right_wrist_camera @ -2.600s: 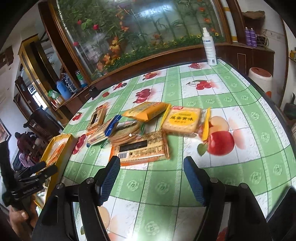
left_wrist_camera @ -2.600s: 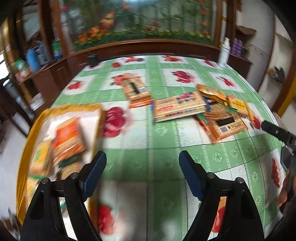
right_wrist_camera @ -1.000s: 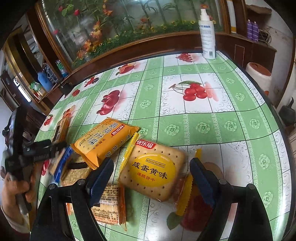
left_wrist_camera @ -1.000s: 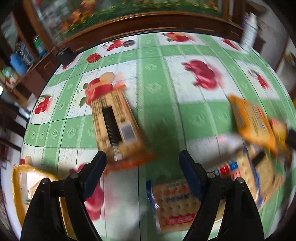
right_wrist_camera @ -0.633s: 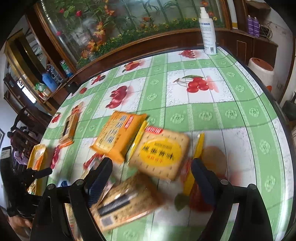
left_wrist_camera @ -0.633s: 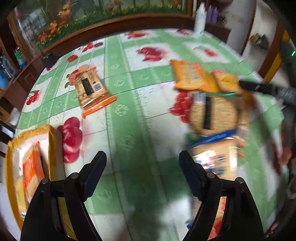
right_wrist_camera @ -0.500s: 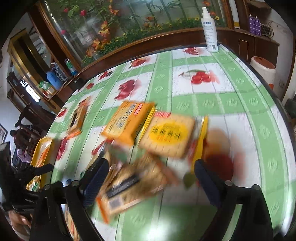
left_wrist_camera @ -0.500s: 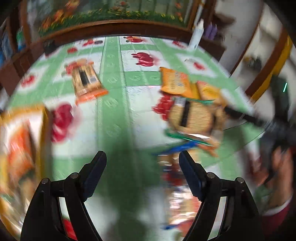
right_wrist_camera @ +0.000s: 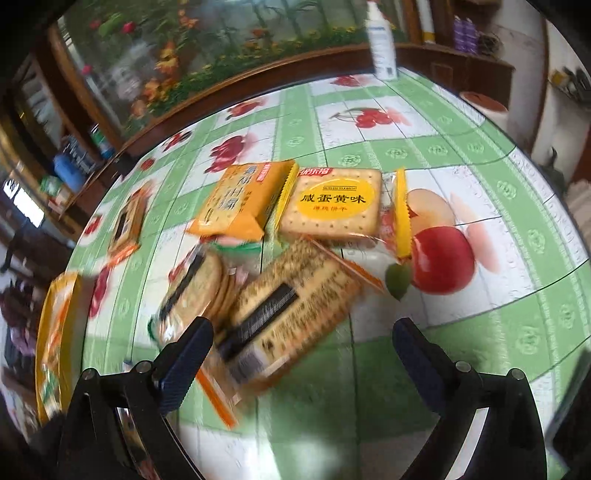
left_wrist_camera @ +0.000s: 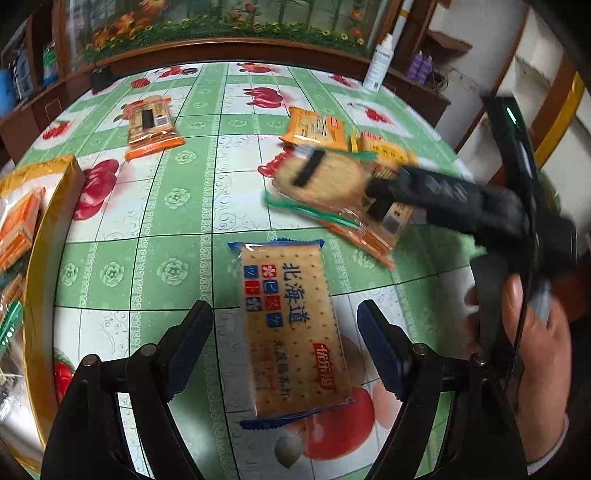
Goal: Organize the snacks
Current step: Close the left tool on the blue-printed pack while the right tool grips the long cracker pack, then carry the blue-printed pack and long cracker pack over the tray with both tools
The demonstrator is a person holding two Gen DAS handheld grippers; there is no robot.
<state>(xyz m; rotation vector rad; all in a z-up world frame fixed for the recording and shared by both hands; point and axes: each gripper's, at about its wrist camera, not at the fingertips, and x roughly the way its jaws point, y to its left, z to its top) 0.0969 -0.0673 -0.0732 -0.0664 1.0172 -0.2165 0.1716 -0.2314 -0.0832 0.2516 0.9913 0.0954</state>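
Observation:
My left gripper [left_wrist_camera: 286, 347] is open, its fingers on either side of a blue-edged cracker pack [left_wrist_camera: 291, 325] lying flat on the table. My right gripper [right_wrist_camera: 301, 354] is open over an orange-edged cracker pack [right_wrist_camera: 291, 310]; it also shows in the left wrist view [left_wrist_camera: 443, 199]. A round biscuit pack [right_wrist_camera: 195, 291] lies to its left. A yellow salted-egg cracker pack [right_wrist_camera: 332, 205] and an orange pack [right_wrist_camera: 240, 199] lie beyond. Another orange-edged pack [left_wrist_camera: 151, 123] lies far left. The yellow tray [left_wrist_camera: 51, 229] holds several packs.
A white spray bottle [left_wrist_camera: 380, 62] stands at the table's far edge. A wooden ledge with flowers [left_wrist_camera: 221, 29] runs behind the table. The round table has a green fruit-print cloth [left_wrist_camera: 177, 199]. A hand [left_wrist_camera: 532, 332] holds the right gripper.
My left gripper has swung from the far-left pack to the blue-edged pack, which now lies between its fingers. My right gripper has pulled back and dropped over the orange-edged pack.

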